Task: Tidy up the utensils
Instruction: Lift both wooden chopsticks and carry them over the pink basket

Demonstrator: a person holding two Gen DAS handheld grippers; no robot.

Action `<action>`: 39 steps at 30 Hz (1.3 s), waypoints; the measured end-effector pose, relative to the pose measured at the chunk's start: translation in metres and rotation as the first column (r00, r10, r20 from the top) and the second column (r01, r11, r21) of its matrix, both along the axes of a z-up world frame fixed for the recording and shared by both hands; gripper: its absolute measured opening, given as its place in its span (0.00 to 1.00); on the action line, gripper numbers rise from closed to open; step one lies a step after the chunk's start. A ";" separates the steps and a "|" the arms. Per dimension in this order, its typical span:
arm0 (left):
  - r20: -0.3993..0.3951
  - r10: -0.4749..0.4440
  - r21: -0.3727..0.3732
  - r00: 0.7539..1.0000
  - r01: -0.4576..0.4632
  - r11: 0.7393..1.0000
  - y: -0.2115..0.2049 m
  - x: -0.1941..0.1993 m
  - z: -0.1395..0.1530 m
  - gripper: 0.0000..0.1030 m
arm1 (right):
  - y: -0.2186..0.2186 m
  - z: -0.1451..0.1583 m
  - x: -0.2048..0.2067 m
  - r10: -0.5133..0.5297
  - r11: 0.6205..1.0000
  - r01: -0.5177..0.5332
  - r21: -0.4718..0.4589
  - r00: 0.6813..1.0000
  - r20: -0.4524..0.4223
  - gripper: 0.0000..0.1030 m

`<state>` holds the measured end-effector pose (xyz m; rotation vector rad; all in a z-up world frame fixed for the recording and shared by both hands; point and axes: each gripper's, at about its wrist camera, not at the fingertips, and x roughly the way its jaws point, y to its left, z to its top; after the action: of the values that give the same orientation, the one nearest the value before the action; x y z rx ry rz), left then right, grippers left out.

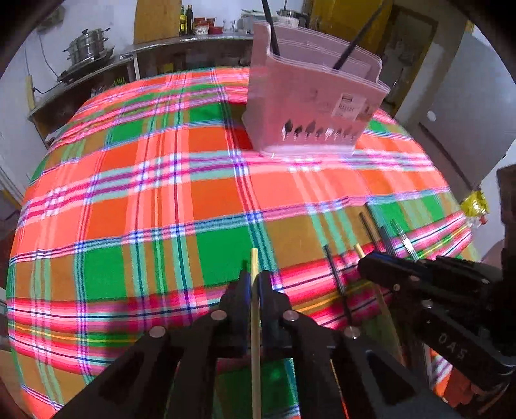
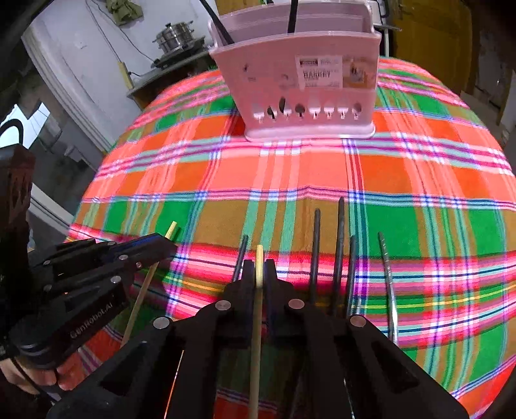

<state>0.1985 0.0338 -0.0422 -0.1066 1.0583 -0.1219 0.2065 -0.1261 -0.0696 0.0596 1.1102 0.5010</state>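
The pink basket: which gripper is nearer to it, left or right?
Neither clearly. The left gripper and the right gripper both sit at the near table edge, each shut on a wooden chopstick, far from the pink basket.

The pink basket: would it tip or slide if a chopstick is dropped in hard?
The pink basket looks like thin, light plastic, so it could slide on the tablecloth. Its wide flat base probably resists tipping. The dark chopsticks inside add little weight.
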 end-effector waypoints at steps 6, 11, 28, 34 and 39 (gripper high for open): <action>0.089 -0.015 -0.035 0.996 0.018 0.999 0.007 -0.007 0.049 0.05 | -0.007 0.035 -0.002 0.005 0.999 -0.007 0.032 0.998 0.061 0.05; 0.166 -0.027 -0.049 0.986 0.035 0.998 0.007 -0.015 0.089 0.05 | -0.012 0.074 -0.009 0.002 0.998 -0.012 0.067 0.990 0.141 0.05; 0.355 -0.051 -0.097 0.933 0.091 0.991 0.006 -0.034 0.175 0.05 | -0.028 0.157 -0.029 -0.023 0.994 -0.014 0.111 0.946 0.324 0.05; 0.313 -0.045 -0.126 0.949 0.088 0.988 0.010 -0.025 0.168 0.05 | -0.030 0.155 -0.028 -0.031 0.993 -0.007 0.118 0.949 0.315 0.05; 0.301 -0.038 -0.153 0.953 0.088 0.984 0.013 -0.026 0.162 0.05 | -0.030 0.152 -0.027 -0.030 0.993 -0.008 0.117 0.950 0.311 0.05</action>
<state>0.1722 0.0472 0.1199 -0.1975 0.7489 -0.2757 0.1796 -0.1564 0.0827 0.0859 0.7687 0.5447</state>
